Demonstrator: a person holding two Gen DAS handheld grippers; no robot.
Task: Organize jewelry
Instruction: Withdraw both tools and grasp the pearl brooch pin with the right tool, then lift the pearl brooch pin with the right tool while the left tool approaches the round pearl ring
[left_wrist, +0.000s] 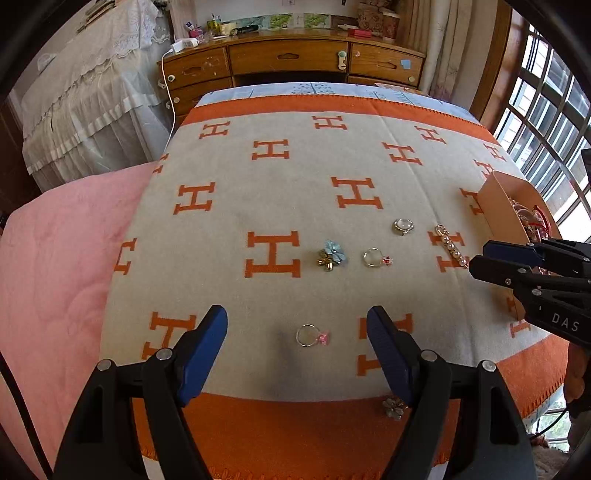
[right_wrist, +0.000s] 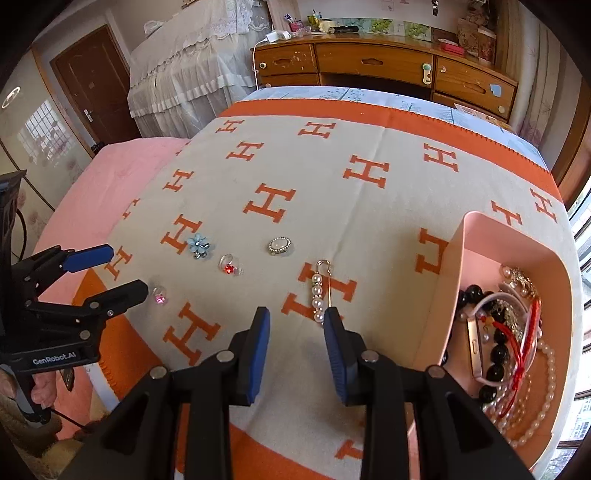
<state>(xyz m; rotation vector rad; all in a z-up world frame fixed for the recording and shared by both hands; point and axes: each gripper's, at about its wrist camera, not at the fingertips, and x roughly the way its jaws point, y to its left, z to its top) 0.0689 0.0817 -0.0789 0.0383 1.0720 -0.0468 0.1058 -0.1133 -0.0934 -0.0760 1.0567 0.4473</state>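
Note:
Jewelry lies on a grey and orange blanket (left_wrist: 258, 177). My left gripper (left_wrist: 297, 321) is open with a pink-stone ring (left_wrist: 312, 336) between its fingertips; the ring also shows in the right wrist view (right_wrist: 160, 295). Farther off lie a blue flower brooch (left_wrist: 331, 255), a red-stone ring (left_wrist: 376, 257), a round white-stone ring (left_wrist: 402, 226) and a pearl pin (left_wrist: 451, 245). My right gripper (right_wrist: 297, 315) is open and empty, with the pearl pin (right_wrist: 319, 291) just ahead of its right fingertip. A pink box (right_wrist: 452, 258) at the right holds bracelets and necklaces.
A small flower piece (left_wrist: 394, 406) lies on the orange border near my left gripper's right finger. A pink quilt (left_wrist: 55, 277) lies left of the blanket. A wooden dresser (left_wrist: 291, 59) stands beyond the bed. Windows are at the right.

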